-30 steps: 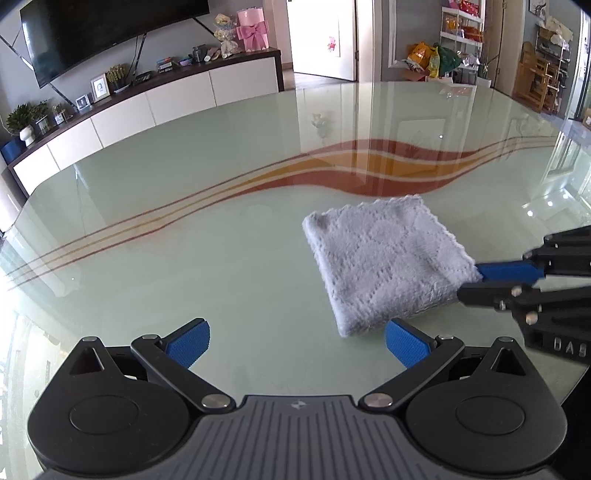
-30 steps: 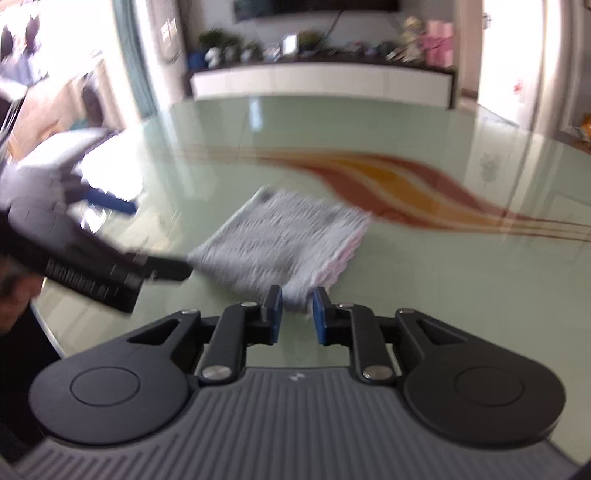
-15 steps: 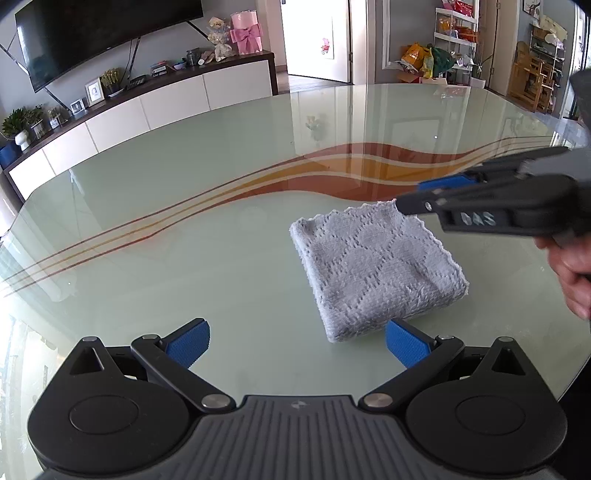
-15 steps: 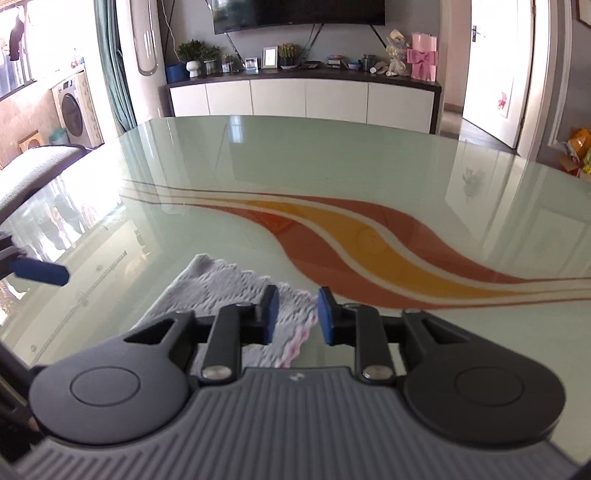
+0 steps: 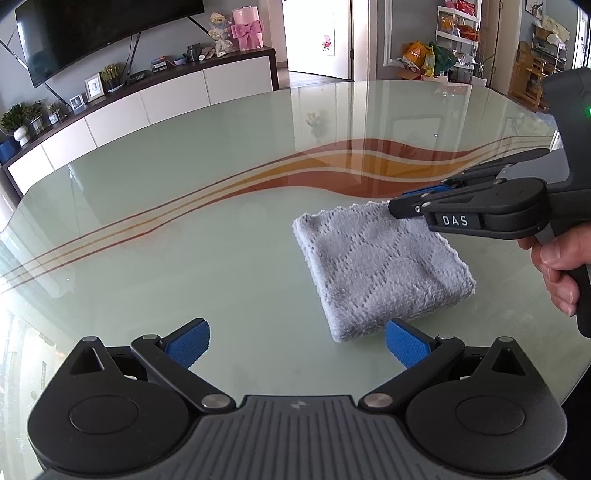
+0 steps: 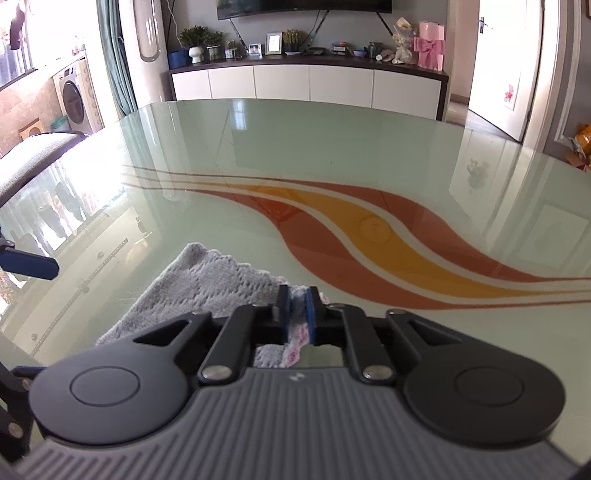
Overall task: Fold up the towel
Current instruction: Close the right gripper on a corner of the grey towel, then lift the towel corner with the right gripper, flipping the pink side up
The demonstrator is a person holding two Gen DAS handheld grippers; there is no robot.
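Two tools appear in the left wrist view: the left tool (image 5: 297,343) hovers with jaws spread wide, empty, just before the folded grey towel (image 5: 380,266) on the glass tabletop (image 5: 184,251). Right wrist view: the right tool (image 6: 297,314) has clamped the towel's corner.

Table: glossy pale-green glass tabletop (image 5: 184,192) with red and orange wave bands.
Far wall: grey, dark television (image 5: 103,33) above a long white sideboard (image 6: 306,86).
Left side: bright window, what looks like a washing machine (image 6: 75,98).
Right side: white open door (image 6: 506,70).
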